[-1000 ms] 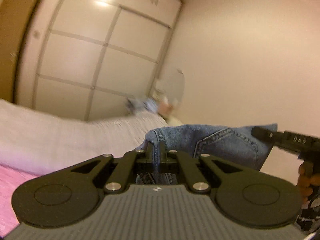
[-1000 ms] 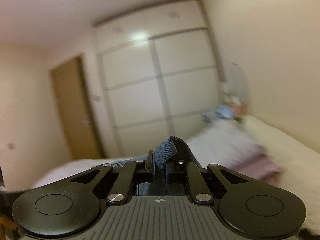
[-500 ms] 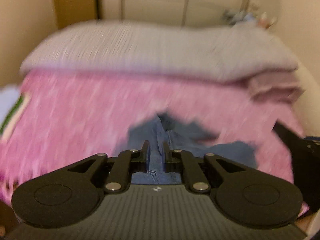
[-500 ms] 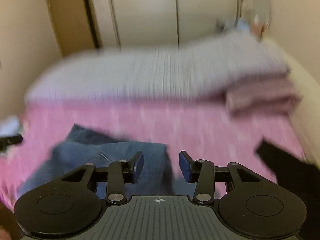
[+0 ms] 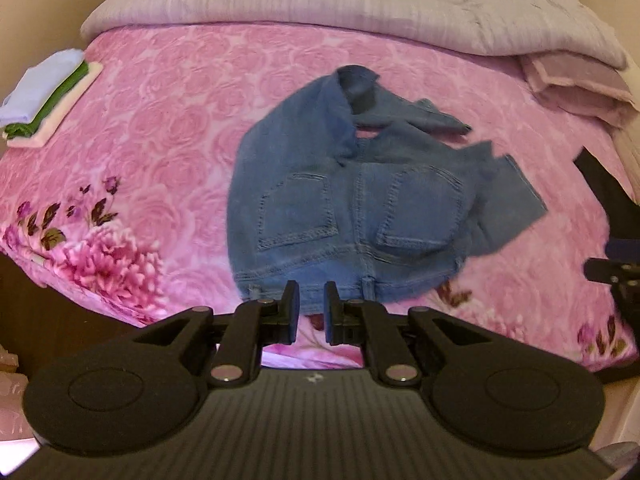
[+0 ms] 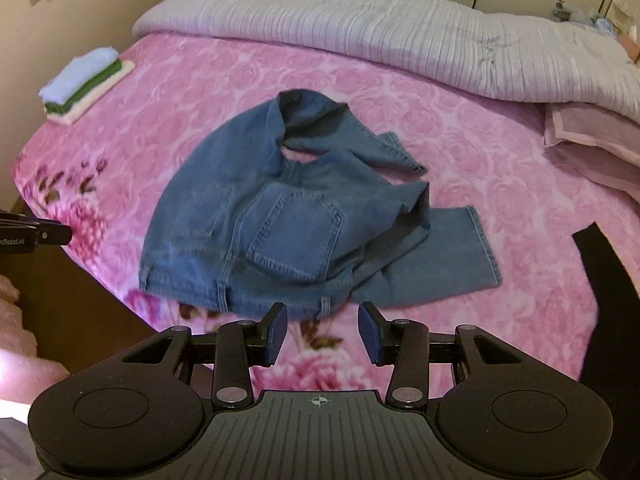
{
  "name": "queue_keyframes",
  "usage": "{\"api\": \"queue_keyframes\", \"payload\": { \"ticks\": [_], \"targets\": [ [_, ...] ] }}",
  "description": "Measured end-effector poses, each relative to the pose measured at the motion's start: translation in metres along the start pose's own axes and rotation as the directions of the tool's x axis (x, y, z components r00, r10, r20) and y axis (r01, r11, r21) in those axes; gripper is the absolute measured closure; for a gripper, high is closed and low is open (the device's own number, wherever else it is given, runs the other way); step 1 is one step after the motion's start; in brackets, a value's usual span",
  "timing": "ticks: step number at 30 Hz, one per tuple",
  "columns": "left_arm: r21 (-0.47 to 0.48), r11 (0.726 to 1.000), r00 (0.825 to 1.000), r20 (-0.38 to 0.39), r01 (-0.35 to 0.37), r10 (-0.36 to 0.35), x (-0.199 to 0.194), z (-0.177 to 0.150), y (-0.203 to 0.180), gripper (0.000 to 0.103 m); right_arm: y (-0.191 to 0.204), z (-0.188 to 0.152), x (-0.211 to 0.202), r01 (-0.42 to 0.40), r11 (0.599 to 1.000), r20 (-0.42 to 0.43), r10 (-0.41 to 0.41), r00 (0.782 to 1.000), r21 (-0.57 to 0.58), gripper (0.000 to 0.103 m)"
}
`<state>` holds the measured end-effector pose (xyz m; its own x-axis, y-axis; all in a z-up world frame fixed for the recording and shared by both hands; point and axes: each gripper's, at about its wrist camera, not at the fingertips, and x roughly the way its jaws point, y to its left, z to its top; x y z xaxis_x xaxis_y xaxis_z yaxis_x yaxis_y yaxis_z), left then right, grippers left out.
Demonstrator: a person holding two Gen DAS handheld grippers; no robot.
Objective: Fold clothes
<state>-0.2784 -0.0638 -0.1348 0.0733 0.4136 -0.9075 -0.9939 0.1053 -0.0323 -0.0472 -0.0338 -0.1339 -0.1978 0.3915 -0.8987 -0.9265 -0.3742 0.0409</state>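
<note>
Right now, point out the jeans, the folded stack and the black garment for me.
jeans (image 6: pixel 296 232): right wrist view, on the back pocket.
folded stack (image 6: pixel 86 84): right wrist view, on its green middle layer.
black garment (image 6: pixel 608 280): right wrist view, on its flat middle.

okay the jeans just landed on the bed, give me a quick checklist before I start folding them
1. Jeans fully on the pink bedspread: ok, waistband near the front edge.
2. Jeans flat: not ok, legs bunched and crossed behind the seat.
3. Left tool free of cloth: ok, narrow gap between its fingers, nothing in it.
4. Right tool free of cloth: ok, jaws wide apart, nothing between them.
5. Back pockets facing up: ok.
6. Room to spread the legs: ok toward the grey quilt; folded stack sits far off at the left corner.
</note>
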Motion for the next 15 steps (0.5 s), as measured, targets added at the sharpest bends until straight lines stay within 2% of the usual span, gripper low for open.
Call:
{"api": "queue_keyframes", "payload": {
  "ticks": [5,11,15],
  "targets": [
    [0.008,1.0,1.0,0.018,-0.002,0.002,-0.008,-0.028,-0.027,0.093,0.002,-0.041,-0.017,0.005,0.999,-0.001,-0.005,1.0,-0.044,0.06],
    [0.016,0.999,0.999,0.027,-0.047,0.046,-0.033,-0.072,-0.053,0.093,-0.001,-0.087,-0.035,-0.016,1.0,-0.01,0.016,1.0,-0.027,0.06],
    [0.018,0.998,0.997,0.05,-0.061,0.06,-0.049,-0.092,-0.063,0.087,0.002,-0.111,-0.046,-0.027,0.999,0.004,0.027,1.0,-0.018,0.06]
  ]
}}
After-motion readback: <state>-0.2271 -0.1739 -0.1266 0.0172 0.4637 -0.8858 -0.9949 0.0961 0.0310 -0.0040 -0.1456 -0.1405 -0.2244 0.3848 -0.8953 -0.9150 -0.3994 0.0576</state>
